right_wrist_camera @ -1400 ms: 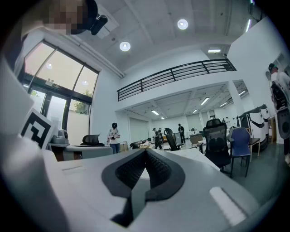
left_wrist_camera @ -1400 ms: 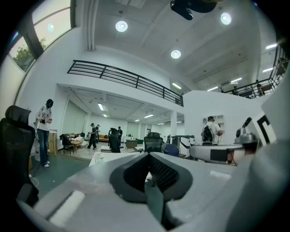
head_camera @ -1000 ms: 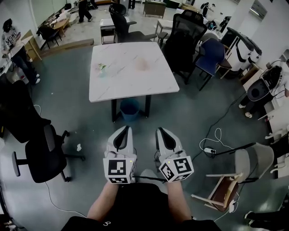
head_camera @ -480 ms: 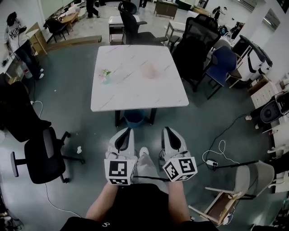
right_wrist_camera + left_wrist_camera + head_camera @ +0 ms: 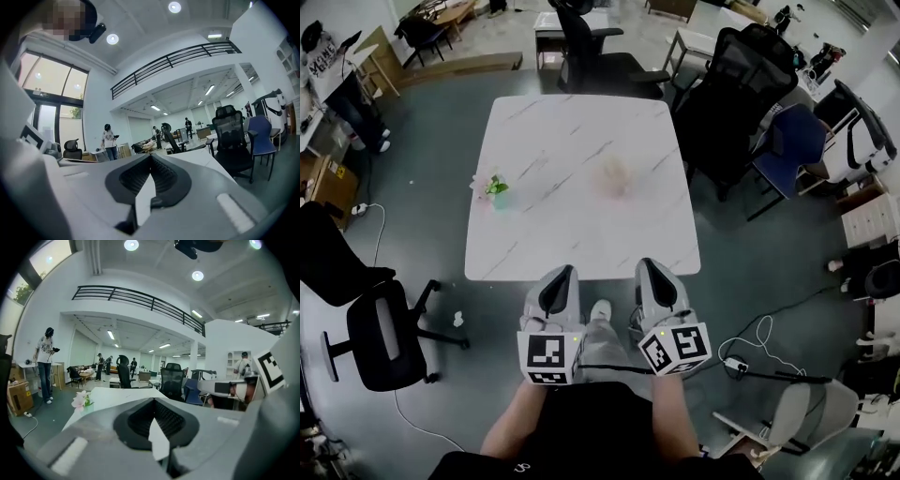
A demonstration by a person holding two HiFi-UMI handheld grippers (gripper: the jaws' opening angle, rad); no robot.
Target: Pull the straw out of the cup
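Below, in the head view, two grippers are held side by side at the near edge of one white marble table (image 5: 581, 239): the left gripper (image 5: 559, 275) and the right gripper (image 5: 651, 270), each carrying one marker cube, both with jaws pressed together and nothing in them. On the tabletop stand two things, well apart from the grippers: one pale pink cup (image 5: 614, 176) near the middle, and one small flower pot (image 5: 493, 189) towards the left edge. The cup is only a soft, blurred shape, and the straw cannot be made out in it. Around the table I count five chairs: two dark chairs on the floor at the left, one black office chair (image 5: 598, 58) at the far side, one black mesh chair (image 5: 739, 89) and one blue chair (image 5: 795, 141) at the right. One person (image 5: 326, 70) stands at the upper left, partly cut off by the frame. Next, the left gripper view shows its two jaws meeting at the tips, empty, with the flower pot just past them at the left on the table; the cup is not visible, and several distant figures are too small to count surely. Lastly, the right gripper view shows its jaws shut as well, holding nothing, with the table beyond and the mesh and blue chairs at the right; again the cup does not show.
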